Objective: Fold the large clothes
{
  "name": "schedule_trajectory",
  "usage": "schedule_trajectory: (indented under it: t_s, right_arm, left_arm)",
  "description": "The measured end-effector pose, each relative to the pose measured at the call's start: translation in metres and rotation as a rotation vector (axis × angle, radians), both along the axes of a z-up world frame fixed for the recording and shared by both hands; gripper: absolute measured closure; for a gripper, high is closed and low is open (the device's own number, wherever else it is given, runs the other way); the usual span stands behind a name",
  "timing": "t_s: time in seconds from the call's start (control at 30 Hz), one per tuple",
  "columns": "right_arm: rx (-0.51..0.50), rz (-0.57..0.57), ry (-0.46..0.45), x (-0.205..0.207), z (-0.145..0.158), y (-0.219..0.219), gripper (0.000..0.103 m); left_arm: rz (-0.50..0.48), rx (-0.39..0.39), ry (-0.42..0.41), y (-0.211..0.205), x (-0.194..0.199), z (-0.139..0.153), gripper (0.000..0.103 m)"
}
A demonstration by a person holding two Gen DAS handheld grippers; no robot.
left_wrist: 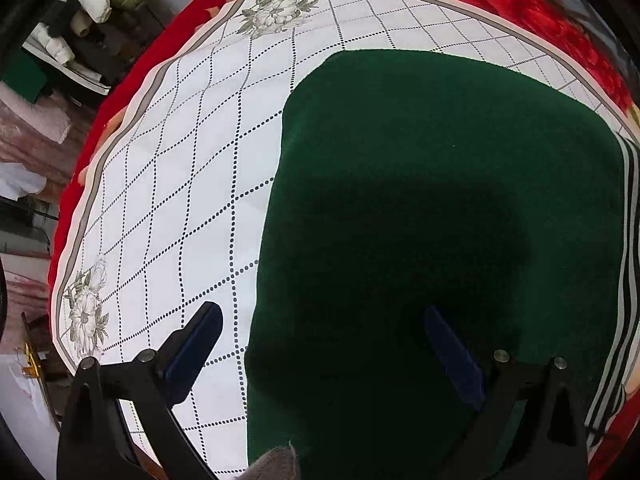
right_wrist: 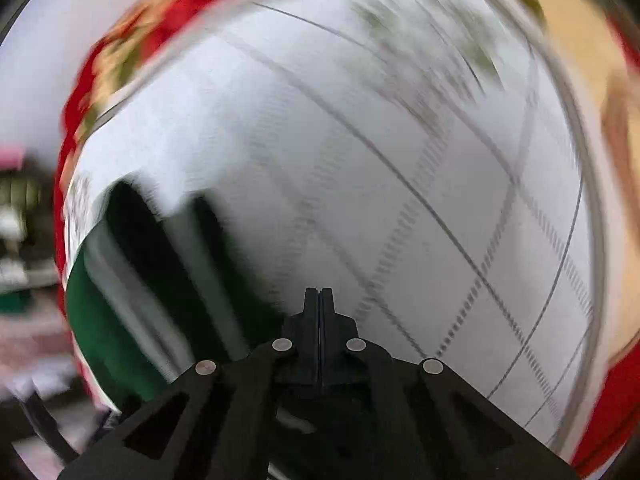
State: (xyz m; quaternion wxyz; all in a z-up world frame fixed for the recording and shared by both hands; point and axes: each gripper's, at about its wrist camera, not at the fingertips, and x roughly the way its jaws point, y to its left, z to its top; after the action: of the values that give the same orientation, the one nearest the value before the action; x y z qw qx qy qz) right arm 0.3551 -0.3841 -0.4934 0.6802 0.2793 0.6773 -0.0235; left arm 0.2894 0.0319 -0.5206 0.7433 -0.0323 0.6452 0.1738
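The left tool (left_wrist: pixel 322 316) is spread wide, its 2 blue-padded fingers (left_wrist: pixel 200 332) holding nothing, poised above a dark green garment (left_wrist: pixel 420 200) lying flat and smooth on the white cloth (left_wrist: pixel 180 160) with dotted diamond lines and grey flowers. Striped trim (left_wrist: pixel 626 260) edges the garment's right side. The right tool (right_wrist: pixel 319 294) is pressed closed on nothing; its blurred view shows only the garment's striped end (right_wrist: pixel 132 280) at left, and a red floral blanket (right_wrist: pixel 132 28) beyond the cloth.
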Motion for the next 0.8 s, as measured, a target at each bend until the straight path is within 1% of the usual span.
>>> schedule_trajectory:
  t_s: [0.03, 0.07, 0.17, 0.27, 0.37, 0.4, 0.43, 0.47, 0.5, 0.53, 0.6, 0.67, 0.7, 0.77, 0.8]
  right_arm:
    - [0.072, -0.017, 0.022, 0.0, -0.008, -0.01, 0.103]
    - [0.115, -0.008, 0.004, 0.0, -0.006, -0.016, 0.103]
    - [0.143, 0.084, -0.067, 0.004, 0.017, -0.015, 0.103]
    - [0.208, 0.137, -0.109, 0.013, 0.038, -0.01, 0.101]
    - [0.257, 0.191, -0.138, 0.031, 0.051, 0.008, 0.093]
    - [0.264, 0.209, -0.145, 0.038, 0.055, 0.017, 0.085]
    - [0.275, 0.225, -0.153, 0.041, 0.057, 0.024, 0.069]
    - [0.285, 0.236, -0.157, 0.048, 0.056, 0.031, 0.059]
    - [0.302, 0.253, -0.163, 0.056, 0.056, 0.04, 0.041]
    - [0.31, 0.262, -0.166, 0.057, 0.057, 0.046, 0.036]
    - [0.31, 0.29, -0.165, 0.066, 0.056, 0.057, 0.036]
    - [0.264, 0.327, -0.145, 0.073, 0.049, 0.068, 0.036]
    - [0.249, 0.327, -0.139, 0.074, 0.043, 0.074, 0.037]
    - [0.267, 0.314, -0.151, 0.075, 0.037, 0.076, 0.092]
    - [0.262, 0.317, -0.152, 0.075, 0.037, 0.079, 0.1]
  left_arm:
    - [-0.002, 0.001, -0.001, -0.001, 0.0, 0.0, 0.0]
    - [-0.007, 0.004, -0.001, -0.001, 0.0, 0.001, 0.0]
    - [-0.017, 0.013, 0.0, -0.003, -0.001, 0.002, 0.0]
    - [-0.012, 0.012, 0.005, -0.003, 0.0, 0.005, 0.0]
    - [-0.009, 0.033, -0.027, -0.001, 0.004, 0.019, 0.0]
    - [-0.006, 0.041, -0.044, 0.001, 0.007, 0.024, 0.0]
    - [0.002, 0.047, -0.058, 0.005, 0.011, 0.03, 0.0]
    - [0.008, 0.048, -0.064, 0.009, 0.014, 0.032, 0.0]
    - [0.019, 0.05, -0.072, 0.014, 0.018, 0.034, 0.0]
    - [0.027, 0.054, -0.075, 0.018, 0.022, 0.034, 0.0]
    - [0.048, 0.065, -0.082, 0.028, 0.031, 0.034, 0.0]
    - [0.061, 0.076, -0.094, 0.034, 0.039, 0.034, 0.0]
    - [0.065, 0.082, -0.098, 0.036, 0.041, 0.033, 0.0]
    - [0.07, 0.089, -0.102, 0.041, 0.043, 0.031, 0.0]
    - [0.072, 0.092, -0.104, 0.041, 0.043, 0.029, 0.0]
